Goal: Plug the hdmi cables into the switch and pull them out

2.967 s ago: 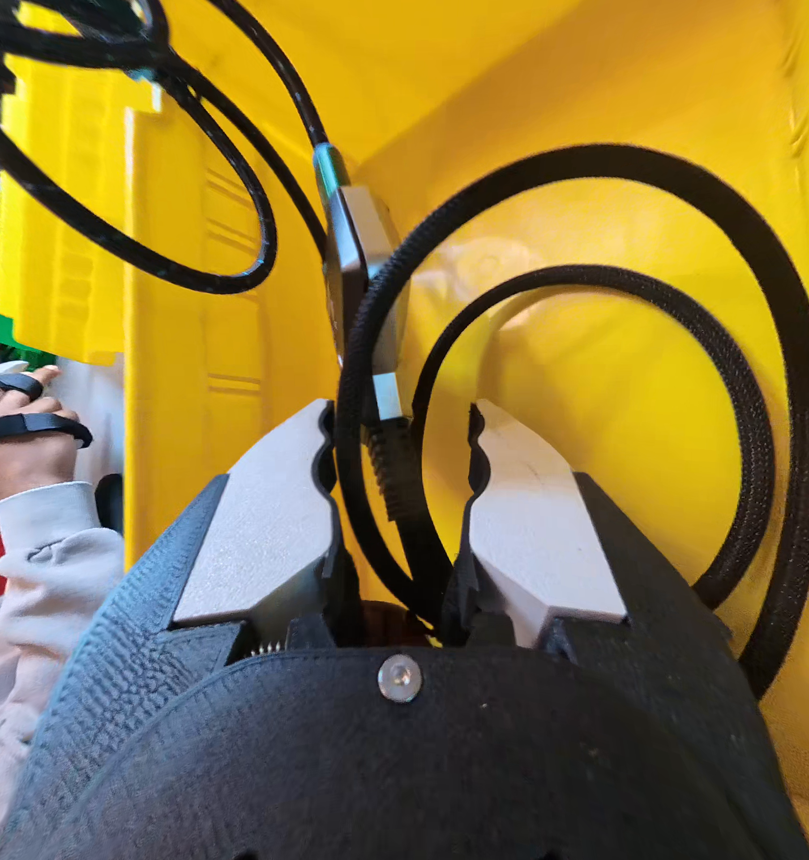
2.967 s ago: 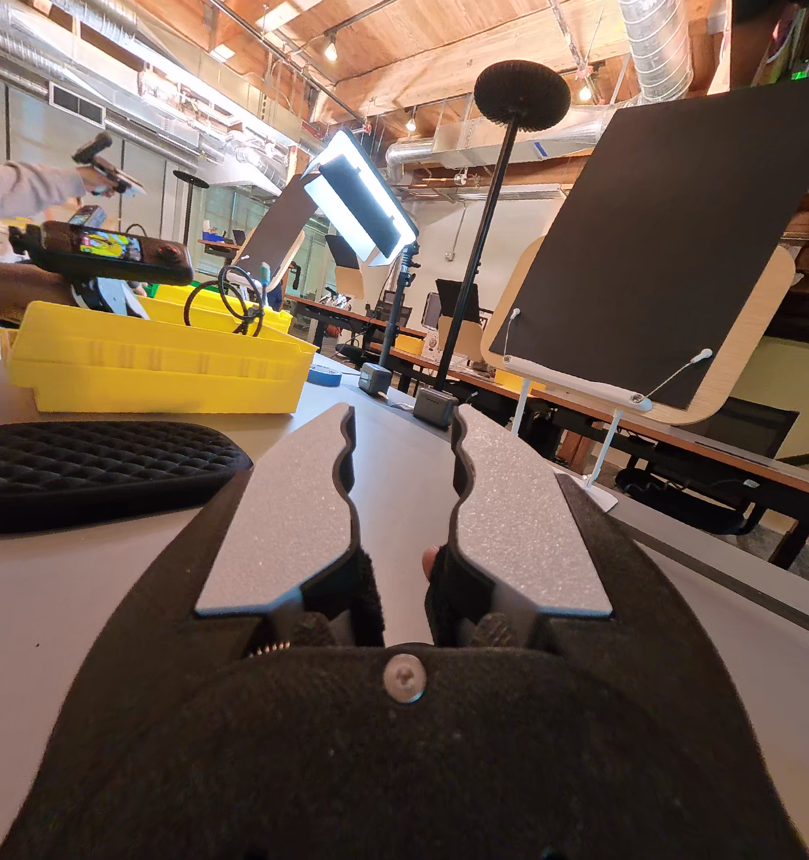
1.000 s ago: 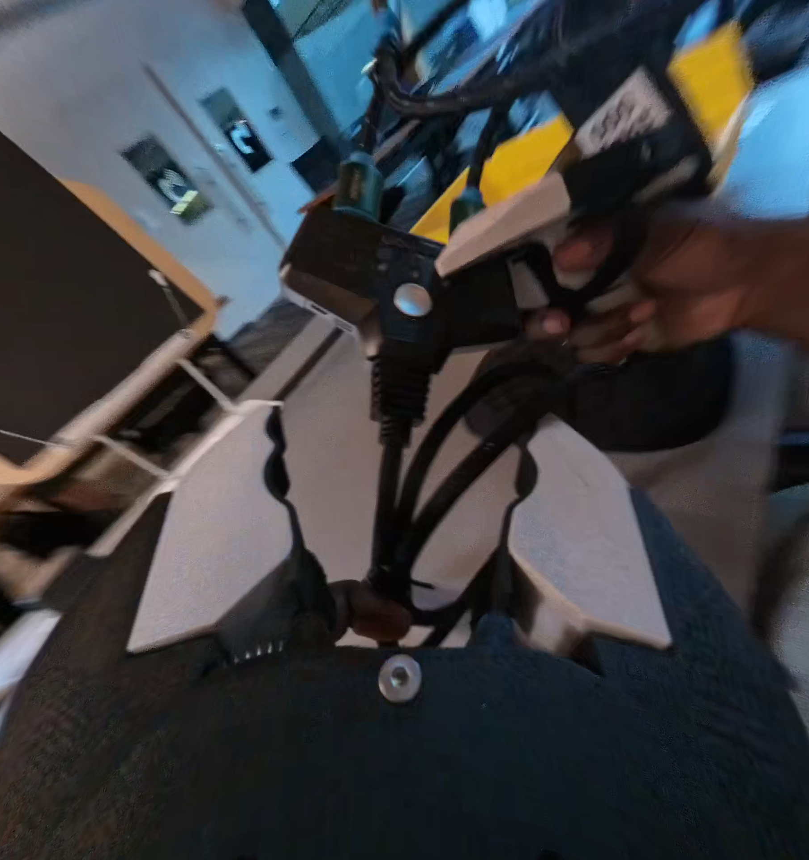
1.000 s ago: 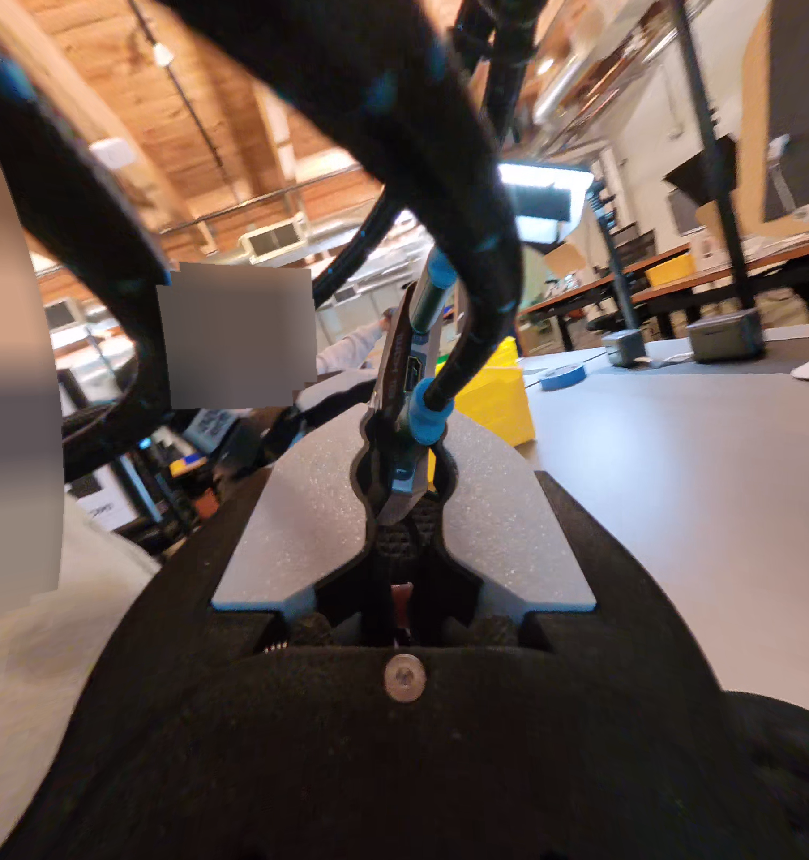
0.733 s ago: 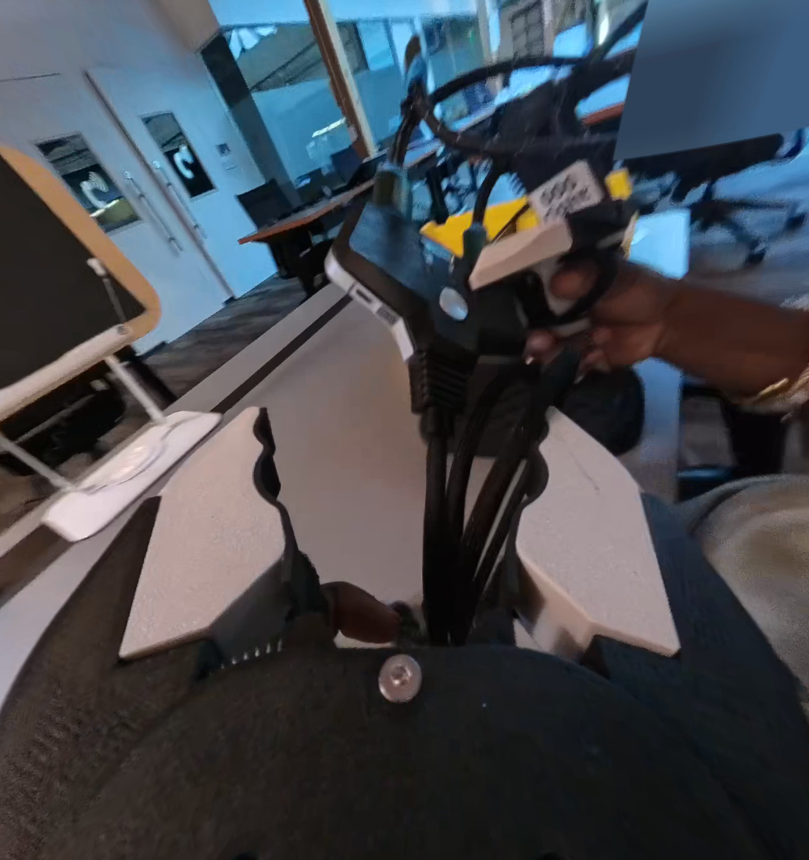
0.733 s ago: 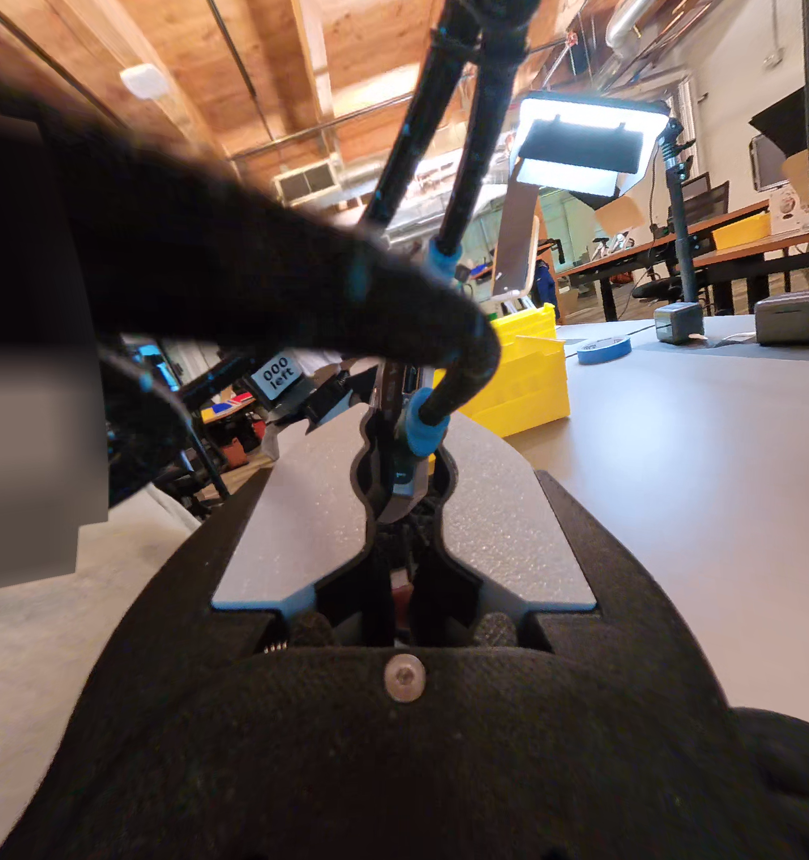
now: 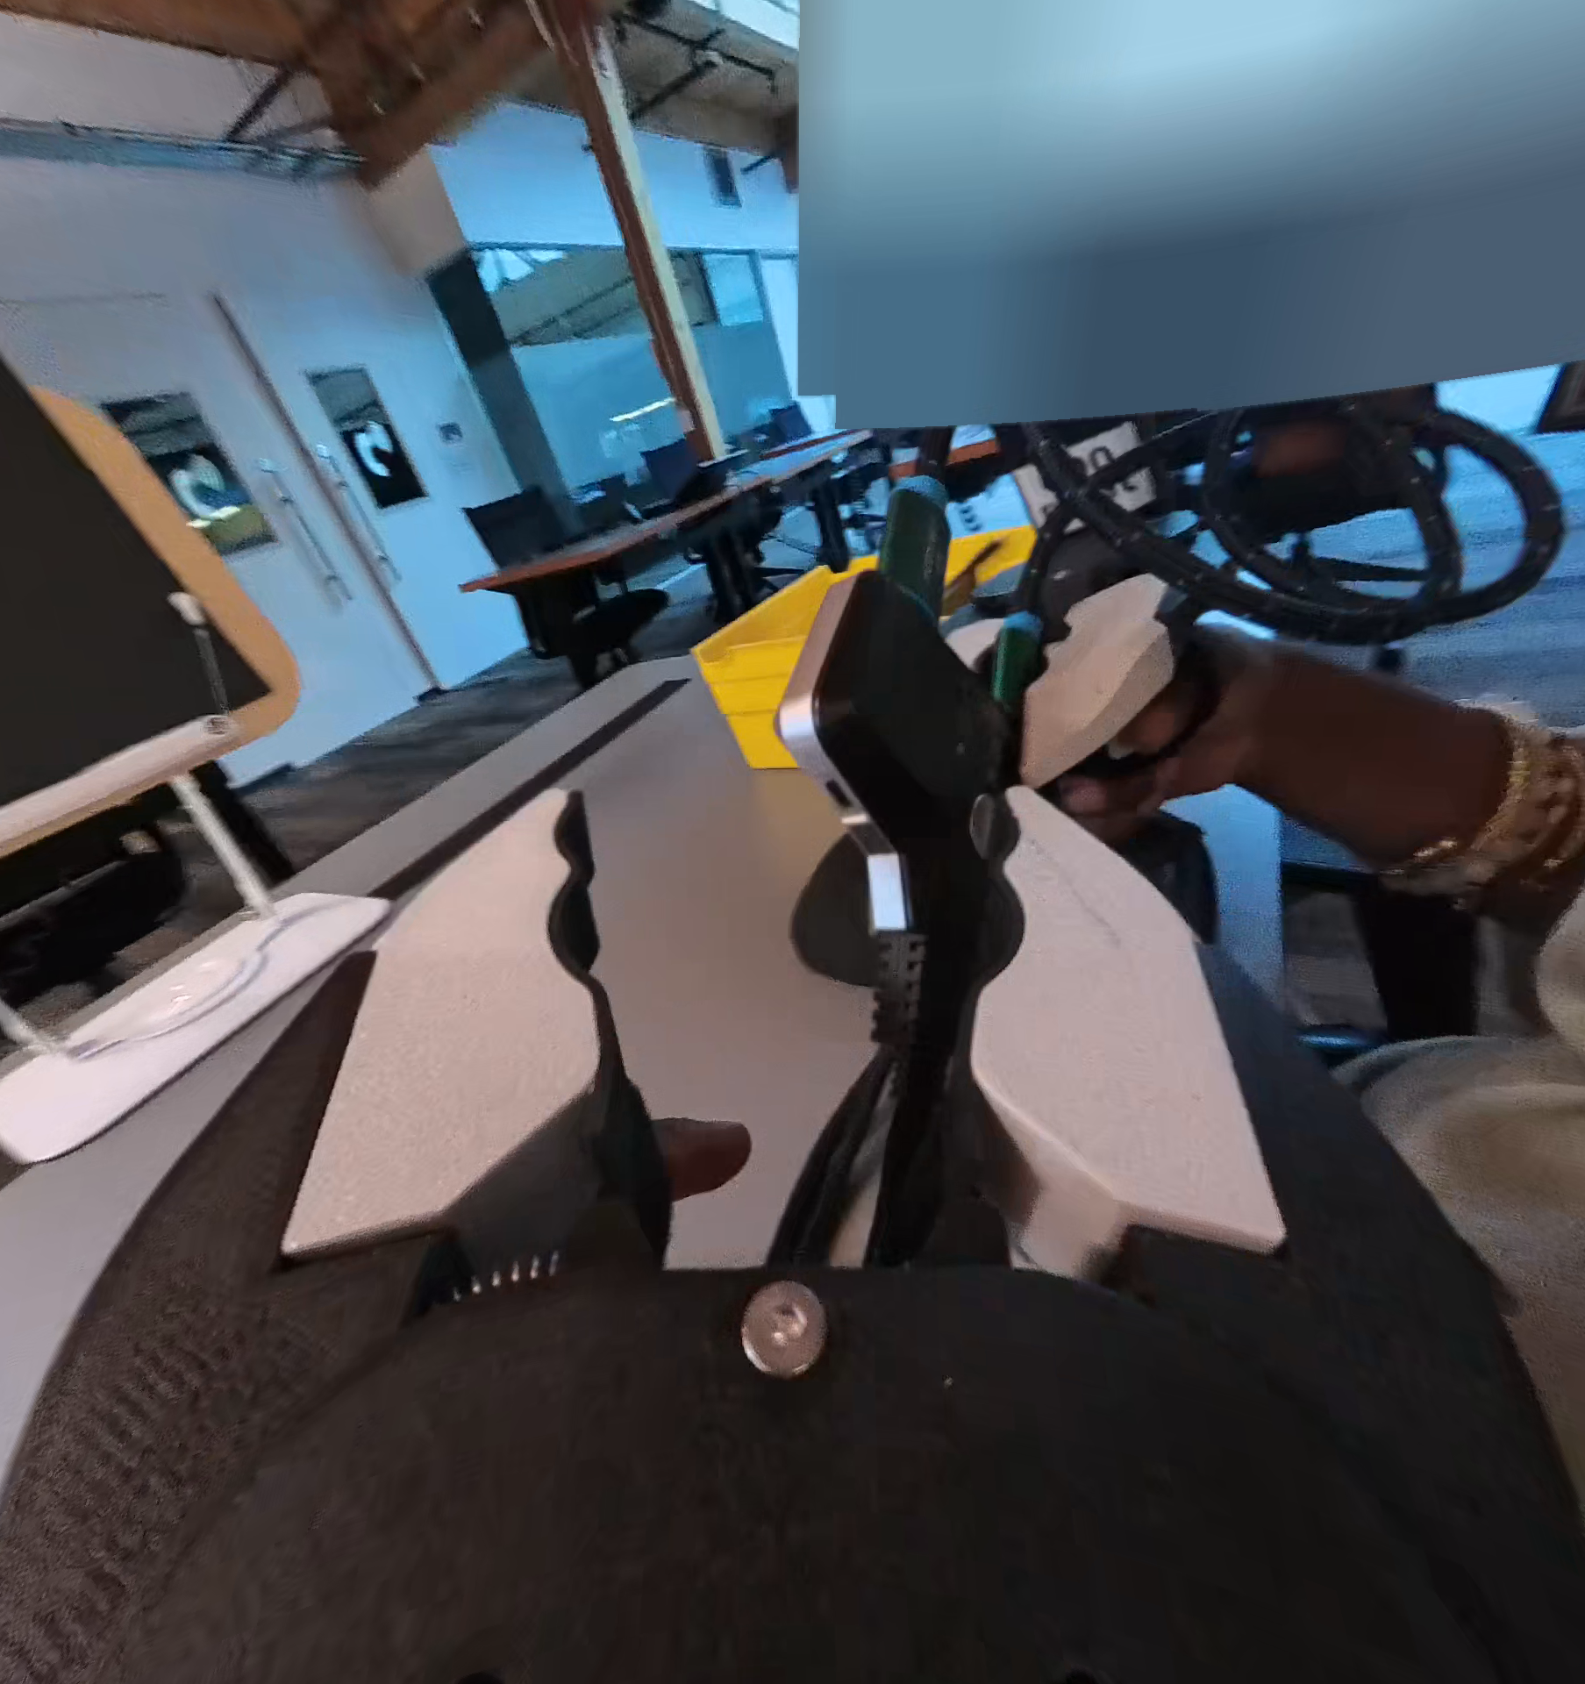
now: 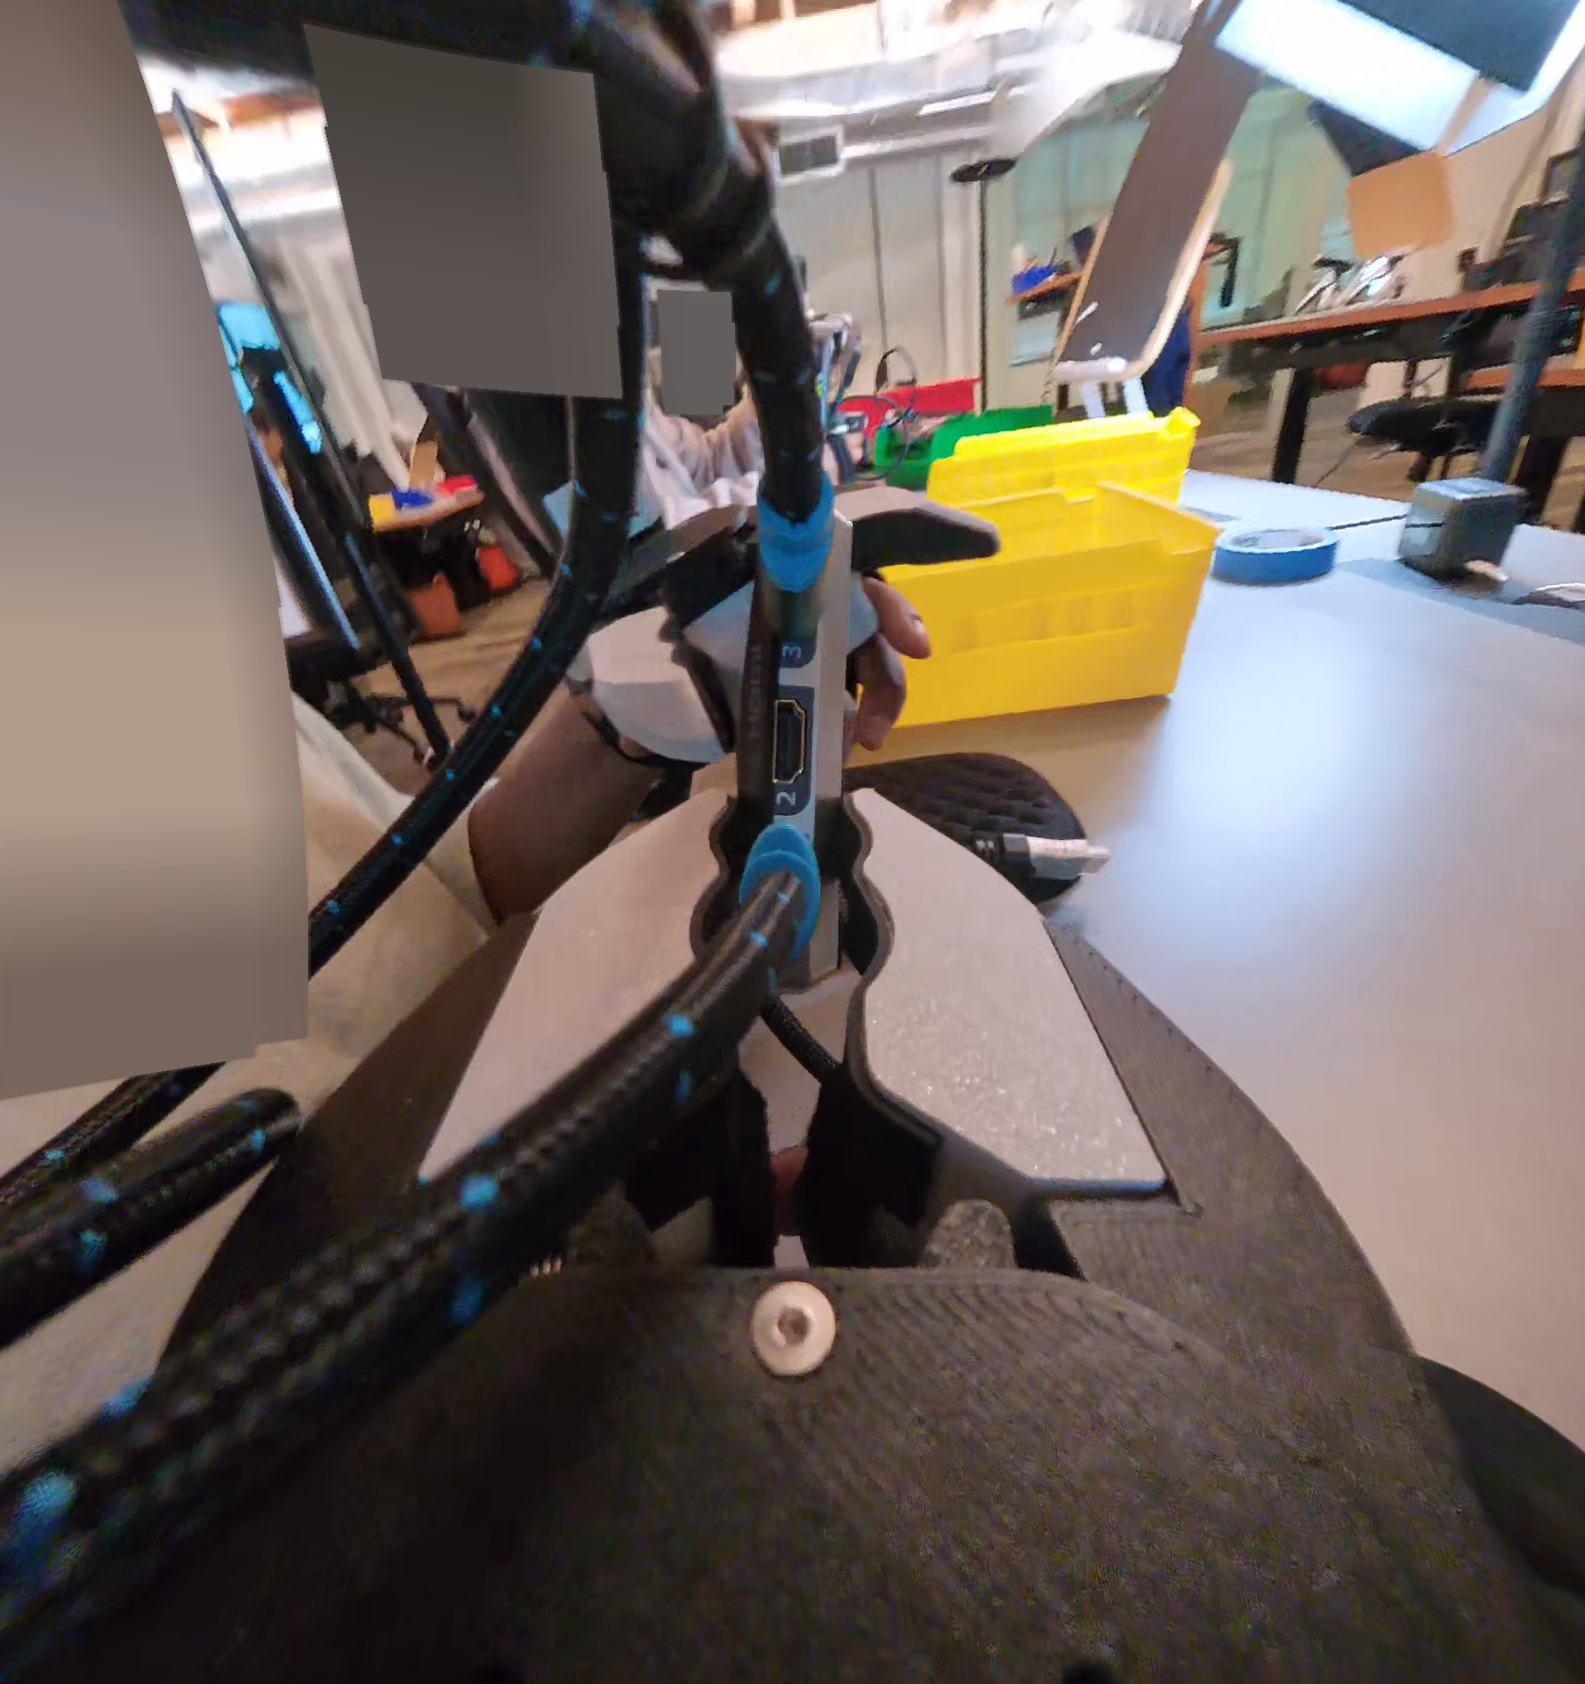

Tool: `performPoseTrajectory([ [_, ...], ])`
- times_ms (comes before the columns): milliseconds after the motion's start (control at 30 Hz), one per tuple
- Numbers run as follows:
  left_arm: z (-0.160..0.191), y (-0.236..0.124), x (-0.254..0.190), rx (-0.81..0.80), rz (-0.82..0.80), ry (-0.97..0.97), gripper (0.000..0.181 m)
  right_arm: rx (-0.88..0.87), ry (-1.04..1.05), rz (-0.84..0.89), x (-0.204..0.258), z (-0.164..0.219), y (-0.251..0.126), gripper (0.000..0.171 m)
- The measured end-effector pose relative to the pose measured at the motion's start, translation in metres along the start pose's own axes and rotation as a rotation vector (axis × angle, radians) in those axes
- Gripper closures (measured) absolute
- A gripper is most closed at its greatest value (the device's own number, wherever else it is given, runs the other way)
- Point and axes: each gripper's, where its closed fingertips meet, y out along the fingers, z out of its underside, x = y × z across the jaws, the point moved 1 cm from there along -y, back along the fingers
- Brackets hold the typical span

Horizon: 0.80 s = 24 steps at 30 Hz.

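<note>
Switch (image 8: 793,729) upright at frame centre, clamped by R gripper (image 8: 793,920), two cables (image 8: 588,1030) plugged in. L gripper (image 7: 784,911) spread wide round black plug (image 7: 916,948), not pinching. Yellow bin (image 8: 1071,601) upper right.

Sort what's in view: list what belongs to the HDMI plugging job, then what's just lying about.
Job:
HDMI switch, clamped in the right gripper
blue-collared cables plugged into it
loose plug on the table
left gripper, fingers apart around a plugged cable

Lying about:
yellow bins
blue tape roll
black pad
</note>
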Motion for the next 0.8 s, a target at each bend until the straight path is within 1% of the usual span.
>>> performPoseTrajectory([
  [67, -0.002, 0.002, -0.012, -0.012, 0.086, -0.082, 0.105, 0.030, -0.023, -0.013, 0.005, 0.002, 0.002, 0.151],
  [100, -0.001, 0.002, -0.021, -0.012, 0.160, -0.108, 0.109, 0.033, -0.026, -0.017, 0.007, 0.002, 0.003, 0.151],
  [133, 0.002, 0.003, -0.026, 0.002, 0.190, -0.113, 0.112, 0.030, -0.023, -0.024, 0.008, 0.001, 0.004, 0.151],
  [233, 0.011, 0.005, -0.040, 0.057, 0.257, -0.091, 0.123, 0.029, -0.020, -0.048, 0.012, 0.000, 0.005, 0.151],
  [267, 0.013, 0.006, -0.044, 0.066, 0.280, -0.096, 0.133, 0.029, -0.017, -0.060, 0.013, 0.000, 0.005, 0.151],
  [300, 0.014, 0.007, -0.048, 0.064, 0.305, -0.096, 0.148, 0.026, -0.016, -0.071, 0.015, 0.000, 0.006, 0.151],
  [400, 0.009, 0.007, -0.051, 0.005, 0.341, -0.152, 0.155, -0.015, -0.011, -0.091, 0.017, -0.005, 0.005, 0.151],
  [500, 0.001, 0.014, -0.043, -0.055, 0.273, -0.207, 0.157, -0.165, 0.066, -0.072, 0.011, -0.023, 0.002, 0.148],
  [567, 0.001, 0.019, -0.035, -0.071, 0.226, -0.274, 0.158, -0.383, 0.149, -0.056, 0.001, -0.046, -0.009, 0.149],
  [600, 0.001, 0.021, -0.030, -0.088, 0.189, -0.291, 0.158, -0.487, 0.197, -0.025, -0.007, -0.054, -0.018, 0.149],
  [633, 0.002, 0.023, -0.024, -0.103, 0.140, -0.297, 0.159, -0.551, 0.246, 0.029, -0.019, -0.056, -0.024, 0.149],
  [667, 0.003, 0.025, -0.019, -0.114, 0.096, -0.306, 0.158, -0.583, 0.284, 0.092, -0.030, -0.054, -0.029, 0.149],
  [700, 0.004, 0.026, -0.014, -0.122, 0.061, -0.328, 0.158, -0.599, 0.303, 0.144, -0.039, -0.052, -0.031, 0.145],
  [800, 0.010, 0.031, -0.008, -0.115, 0.013, -0.395, 0.158, -0.572, 0.272, 0.244, -0.047, -0.043, -0.026, 0.147],
])
